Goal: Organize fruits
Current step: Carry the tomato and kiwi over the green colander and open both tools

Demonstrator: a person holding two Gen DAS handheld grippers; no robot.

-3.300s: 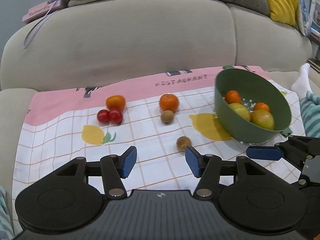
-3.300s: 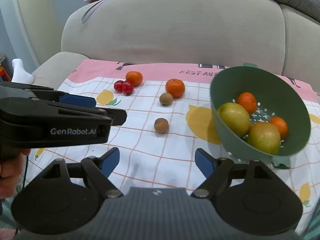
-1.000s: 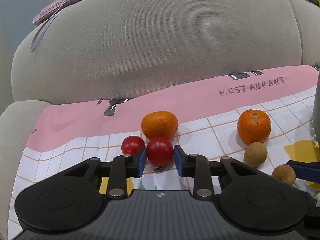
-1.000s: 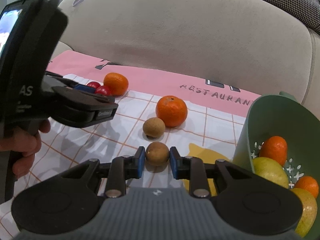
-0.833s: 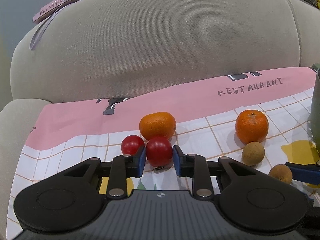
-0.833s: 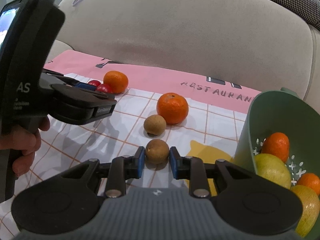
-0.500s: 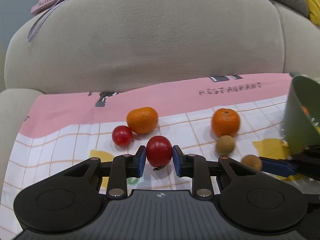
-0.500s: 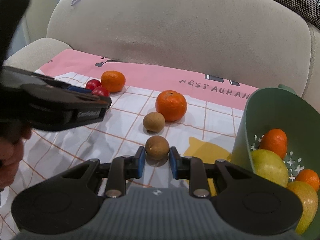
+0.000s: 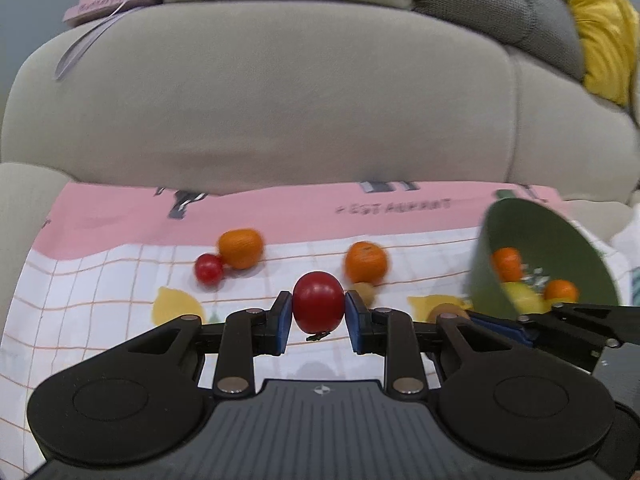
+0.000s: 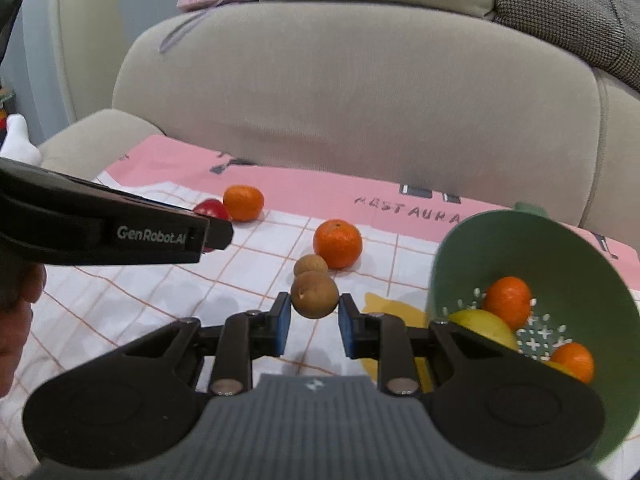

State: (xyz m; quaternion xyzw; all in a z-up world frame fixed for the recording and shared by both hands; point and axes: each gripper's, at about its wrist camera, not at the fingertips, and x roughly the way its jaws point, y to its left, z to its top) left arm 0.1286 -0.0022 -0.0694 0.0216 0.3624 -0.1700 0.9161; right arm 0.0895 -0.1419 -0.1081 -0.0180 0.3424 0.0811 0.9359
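Note:
My left gripper [image 9: 318, 318] is shut on a red cherry tomato [image 9: 318, 301] and holds it above the checked cloth [image 9: 120, 280]. My right gripper [image 10: 314, 320] is shut on a small brown round fruit [image 10: 314, 294], also off the cloth. A green colander bowl [image 10: 472, 248] at the right holds small oranges and yellow-green fruits. On the cloth lie a second red tomato [image 9: 208, 268], two oranges [image 9: 241, 248] [image 9: 366, 262] and another brown fruit [image 10: 310, 266]. The right gripper's fingers [image 9: 500, 326] reach in at the right of the left wrist view.
A beige sofa back [image 9: 280, 100] rises right behind the cloth, with cushions and a pink book [image 9: 108, 2] on top. The left gripper's body [image 10: 100, 228] crosses the left of the right wrist view, with a hand [image 10: 16, 320] below it.
Both grippers have risen off the cloth with their fruits. The left one has drawn back from the other tomato and orange, bringing the green bowl into its view.

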